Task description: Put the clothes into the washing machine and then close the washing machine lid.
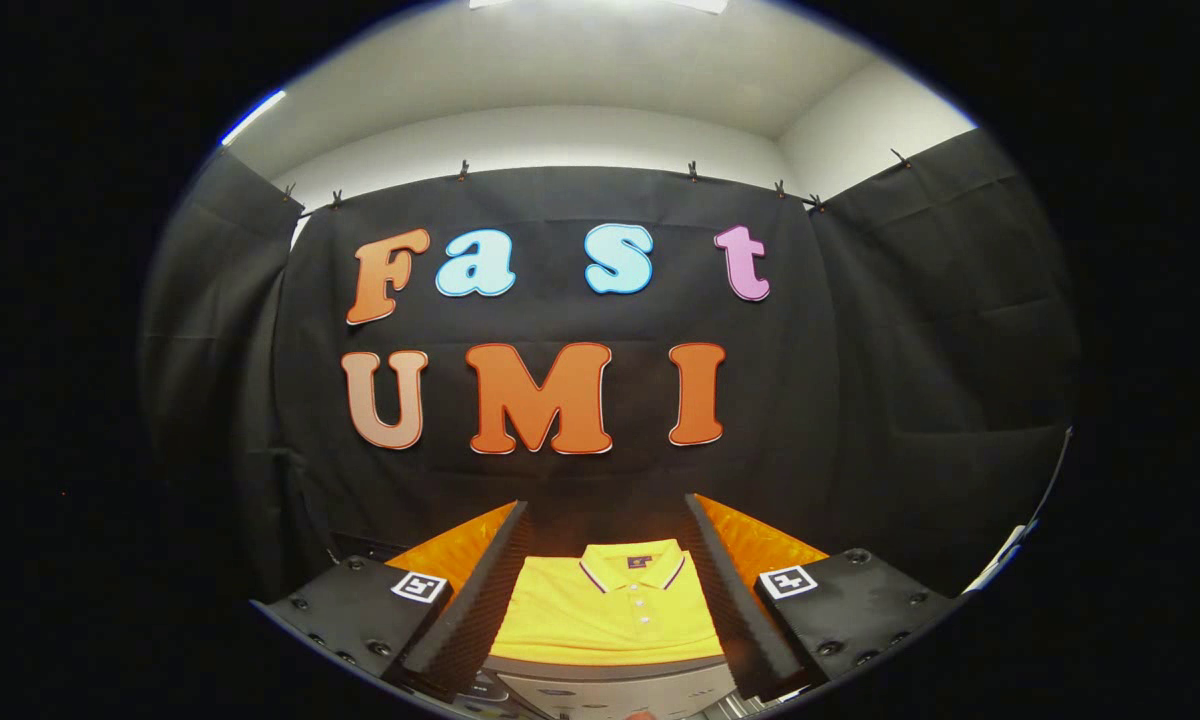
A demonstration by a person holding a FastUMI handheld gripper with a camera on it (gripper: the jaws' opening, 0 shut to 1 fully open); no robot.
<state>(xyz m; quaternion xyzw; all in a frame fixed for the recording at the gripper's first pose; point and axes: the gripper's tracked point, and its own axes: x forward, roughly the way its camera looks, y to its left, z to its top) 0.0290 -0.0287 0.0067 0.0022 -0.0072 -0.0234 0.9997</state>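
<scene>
Open room: wide gap between the 2 fingers, bare air above the shirt up to the cloth wall; black drapes close in on both sides and behind.
Edges: shirt's collar end lies farthest from the gripper, near the foot of the back drape; shirt's lower hem meets the rear edge of a grey panel just ahead of the finger bases.
Gripper: spread wide apart, clamped on nothing, held above the shirt and aimed toward the back wall.
Fingers: 2 ribbed inner faces angled outward, each flanking 1 side of the shirt without clear contact; a square black-and-white marker on each finger mount.
Polo shirt: yellow, folded flat, collar with dark-and-white trim, a small dark tag inside the neck, a buttoned placket down the middle; lies between the fingers, collar pointing away.
Washing machine: grey-and-white top panel with a dark strip, seen only in part, just below the shirt's hem and between the finger bases; lid state cannot be told.
Surface: whatever carries the shirt is hidden under it and behind the fingers.
Room: booth hung with black cloth clipped along a line at the top; pale wall and ceiling above, a bright light strip up on the left.
</scene>
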